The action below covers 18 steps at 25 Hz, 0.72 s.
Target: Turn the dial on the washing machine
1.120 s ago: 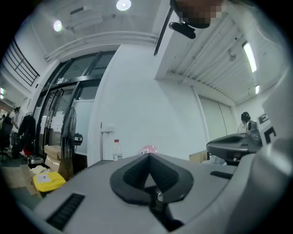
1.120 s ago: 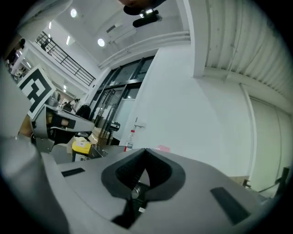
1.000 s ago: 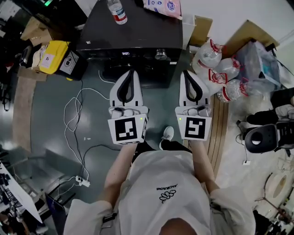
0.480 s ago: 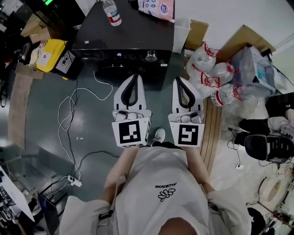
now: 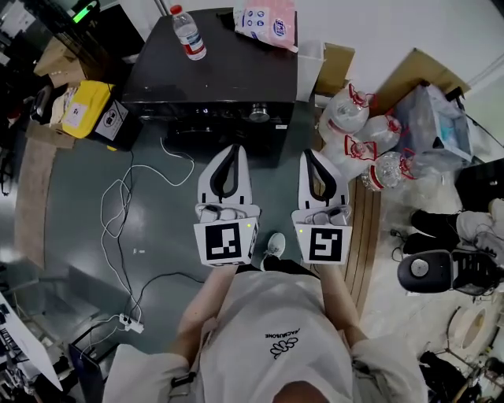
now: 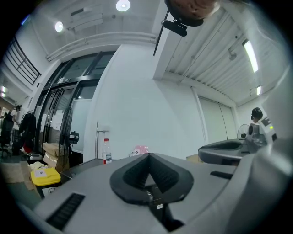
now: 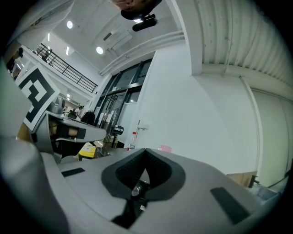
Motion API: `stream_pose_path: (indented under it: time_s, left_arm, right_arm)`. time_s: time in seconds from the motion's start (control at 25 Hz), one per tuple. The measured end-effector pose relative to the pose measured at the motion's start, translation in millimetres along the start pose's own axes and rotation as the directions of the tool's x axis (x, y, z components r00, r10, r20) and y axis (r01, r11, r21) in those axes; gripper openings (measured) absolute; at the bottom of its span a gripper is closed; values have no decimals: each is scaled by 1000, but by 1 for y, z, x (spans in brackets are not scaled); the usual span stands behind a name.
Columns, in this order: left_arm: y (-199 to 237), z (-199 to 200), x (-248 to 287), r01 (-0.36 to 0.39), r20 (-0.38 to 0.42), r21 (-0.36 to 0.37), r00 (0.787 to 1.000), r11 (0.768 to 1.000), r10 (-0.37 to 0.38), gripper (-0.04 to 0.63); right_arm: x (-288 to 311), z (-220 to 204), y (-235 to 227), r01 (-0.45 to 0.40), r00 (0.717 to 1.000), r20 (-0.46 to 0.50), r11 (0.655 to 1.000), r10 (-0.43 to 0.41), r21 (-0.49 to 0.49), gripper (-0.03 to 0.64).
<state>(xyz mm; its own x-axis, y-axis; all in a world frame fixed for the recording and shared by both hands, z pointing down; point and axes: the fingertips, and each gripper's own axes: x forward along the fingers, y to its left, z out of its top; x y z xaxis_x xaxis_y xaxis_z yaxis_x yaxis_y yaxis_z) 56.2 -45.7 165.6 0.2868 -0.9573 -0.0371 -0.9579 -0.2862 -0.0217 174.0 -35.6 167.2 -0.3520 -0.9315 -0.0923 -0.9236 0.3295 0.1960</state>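
Observation:
The black washing machine (image 5: pixel 213 71) stands ahead of me, its silver dial (image 5: pixel 259 113) on the front control strip. My left gripper (image 5: pixel 232 148) and right gripper (image 5: pixel 309 152) are held side by side just short of the machine's front, both shut and empty. The dial sits between and beyond the two tips, touched by neither. In the left gripper view the jaws (image 6: pixel 147 155) meet in a point, with the machine's top (image 6: pixel 84 163) low behind them. The right gripper view shows its jaws (image 7: pixel 145 150) closed the same way.
A water bottle (image 5: pixel 188 33) and a pink packet (image 5: pixel 268 22) lie on the machine's top. A yellow box (image 5: pixel 83 110) stands to its left, bagged water bottles (image 5: pixel 362 134) and cardboard (image 5: pixel 339 59) to its right. White cables (image 5: pixel 126 205) trail over the floor at the left.
Both grippers stay shut and side by side. They sit lower in the head view now, and more of the machine's top shows above them.

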Motion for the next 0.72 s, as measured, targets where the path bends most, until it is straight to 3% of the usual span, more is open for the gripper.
stream_pose_path:
  time_s: [0.36,0.72]
  left_arm:
    - [24,-53,55,-4,-79,-26,997,1000,2,0]
    - [44,-142,104,-15,-63,-17,998,1000,14,0]
  right_arm:
    - [56,-55,-2,-24,999,-26,1000,24,18,5]
    - [102,-131,6,-18,999,-28,999,19,47,5]
